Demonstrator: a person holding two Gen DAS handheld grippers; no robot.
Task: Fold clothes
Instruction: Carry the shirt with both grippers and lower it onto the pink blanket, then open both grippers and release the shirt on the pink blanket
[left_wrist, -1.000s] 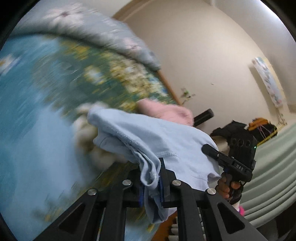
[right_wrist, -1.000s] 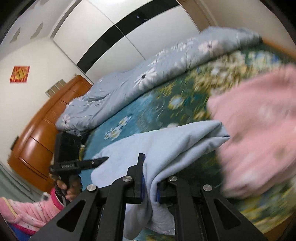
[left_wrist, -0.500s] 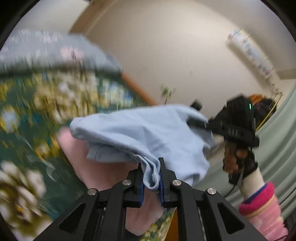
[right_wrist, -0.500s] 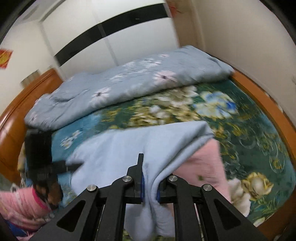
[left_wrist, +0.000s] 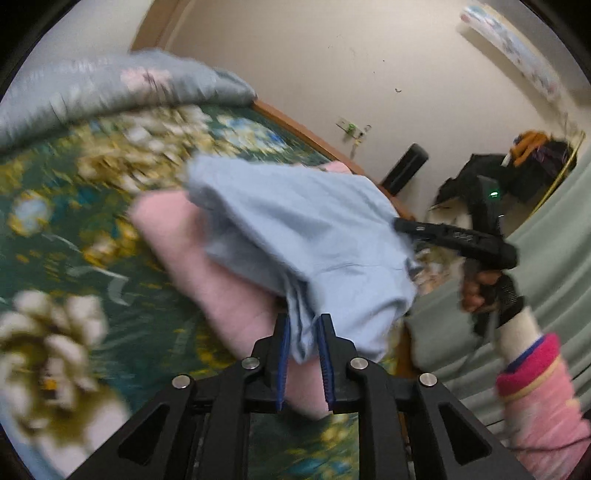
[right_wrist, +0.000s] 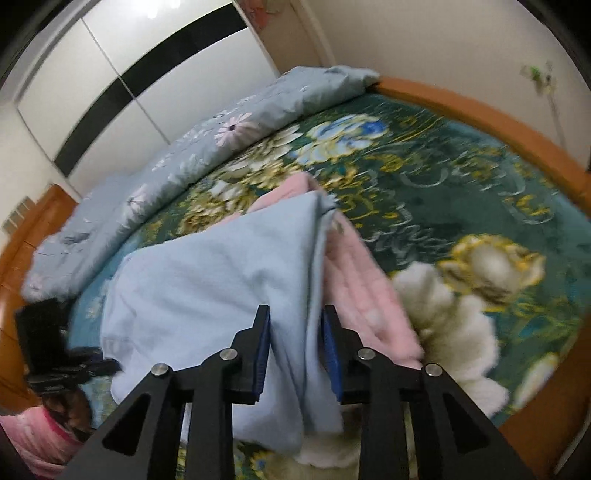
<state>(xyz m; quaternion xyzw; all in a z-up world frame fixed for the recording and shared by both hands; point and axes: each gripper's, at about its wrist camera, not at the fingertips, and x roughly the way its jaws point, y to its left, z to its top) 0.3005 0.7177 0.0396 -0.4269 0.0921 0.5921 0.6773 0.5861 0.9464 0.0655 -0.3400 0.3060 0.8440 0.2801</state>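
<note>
A folded light blue garment (left_wrist: 306, 240) lies on top of a folded pink garment (left_wrist: 207, 266) on the floral bed. My left gripper (left_wrist: 303, 328) has its jaws parted a little, with one edge of the blue garment between them. My right gripper (right_wrist: 297, 321) has wider-parted jaws around the opposite edge of the blue garment (right_wrist: 214, 295), the cloth loose between them. The pink garment (right_wrist: 358, 280) shows to the right under the blue one. Each gripper appears in the other's view: the right one (left_wrist: 454, 236) and the left one (right_wrist: 70, 365).
A green floral blanket (right_wrist: 443, 177) covers the bed, with a grey-blue duvet (right_wrist: 221, 144) bunched along the far side. A fluffy white garment (right_wrist: 450, 317) lies beside the pink one. The orange wooden bed frame (right_wrist: 491, 118) runs along the wall.
Both grippers carried the blue garment sideways and lowered it onto the pink garment. Both jaws have opened from a tight pinch, the right wider than the left.
</note>
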